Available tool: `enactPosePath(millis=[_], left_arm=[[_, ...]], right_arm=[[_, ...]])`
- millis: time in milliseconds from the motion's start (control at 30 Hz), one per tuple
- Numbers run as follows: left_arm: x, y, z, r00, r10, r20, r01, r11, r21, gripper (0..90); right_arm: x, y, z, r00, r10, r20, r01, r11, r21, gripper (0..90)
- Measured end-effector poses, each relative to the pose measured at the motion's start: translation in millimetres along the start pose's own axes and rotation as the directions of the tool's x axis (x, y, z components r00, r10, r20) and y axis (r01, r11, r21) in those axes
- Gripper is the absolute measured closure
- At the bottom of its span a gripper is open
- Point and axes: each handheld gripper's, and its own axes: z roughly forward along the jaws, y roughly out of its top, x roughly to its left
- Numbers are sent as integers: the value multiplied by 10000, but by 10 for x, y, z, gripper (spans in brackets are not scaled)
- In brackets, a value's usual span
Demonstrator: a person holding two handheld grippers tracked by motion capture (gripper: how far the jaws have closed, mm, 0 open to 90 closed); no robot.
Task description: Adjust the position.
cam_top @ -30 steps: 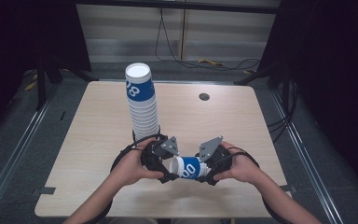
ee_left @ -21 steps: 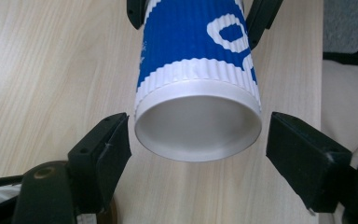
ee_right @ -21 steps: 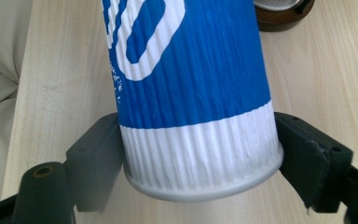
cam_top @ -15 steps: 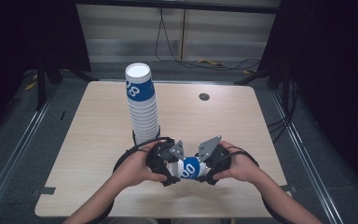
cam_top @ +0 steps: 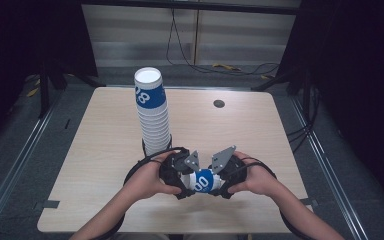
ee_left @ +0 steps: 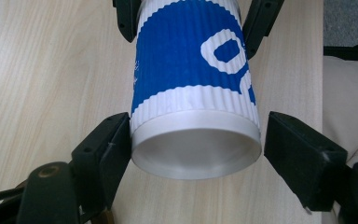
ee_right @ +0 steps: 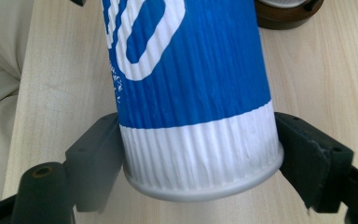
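A blue-and-white ribbed paper cup (cam_top: 203, 181) lies on its side just above the table's near edge, between my two grippers. My right gripper (cam_top: 219, 184) is shut on one end; in the right gripper view both pads (ee_right: 98, 154) press the white band of the cup (ee_right: 191, 84). My left gripper (cam_top: 187, 182) straddles the other end of the cup (ee_left: 193, 70). Its jaws have just been closing: one pad (ee_left: 116, 144) touches the cup wall, and the other stands a sliver off it. The right gripper (ee_left: 193, 18) shows at the cup's far end.
A tall stack of the same cups (cam_top: 152, 115) stands on a dark round base (ee_right: 286, 11) just beyond the grippers. A small dark disc (cam_top: 219, 103) lies at the far side of the wooden table (cam_top: 260, 130). Cables loop around both hands.
The left gripper has edged a little toward the right gripper along the cup, and its jaws have narrowed around the cup's end. The right gripper and the cup have stayed put.
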Motion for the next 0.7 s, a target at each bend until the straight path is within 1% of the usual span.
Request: enactPosePath(millis=[200,233,300,333,400,467,567,700], left_arm=[[6,6,13,10000,15,-77,-16,10000,-42,259],[9,6,13,9999,92,-108,-92,10000,-13,272],[8,5,14,9999,77,-118,-77,10000,-38,286],[13,4,12,9998,146,-124,-147,9999,-48,289],[15,-2,13,10000,-8,-88,7,9999,-118,289],[25,-5,14,10000,41,-53,-41,10000,-41,290],[28,-10,27,10000,-35,-27,36,9999,110,290],[32,-13,38,9999,-123,-65,124,9998,181,292]], right_arm=[[-5,18,7,10000,-75,-23,75,10000,-49,194],[-5,18,10,9999,-85,-65,84,9999,-78,194],[-6,19,16,9999,-57,-96,56,10000,-66,194],[-5,19,15,9999,-83,-80,83,10000,-47,194],[-6,20,17,9999,-63,-114,62,9999,-104,193],[-7,21,15,9999,-49,-105,48,9999,-144,193],[-8,27,12,9999,-59,-123,57,9999,-116,193],[-13,37,8,9999,-114,-93,113,9999,-110,193]])
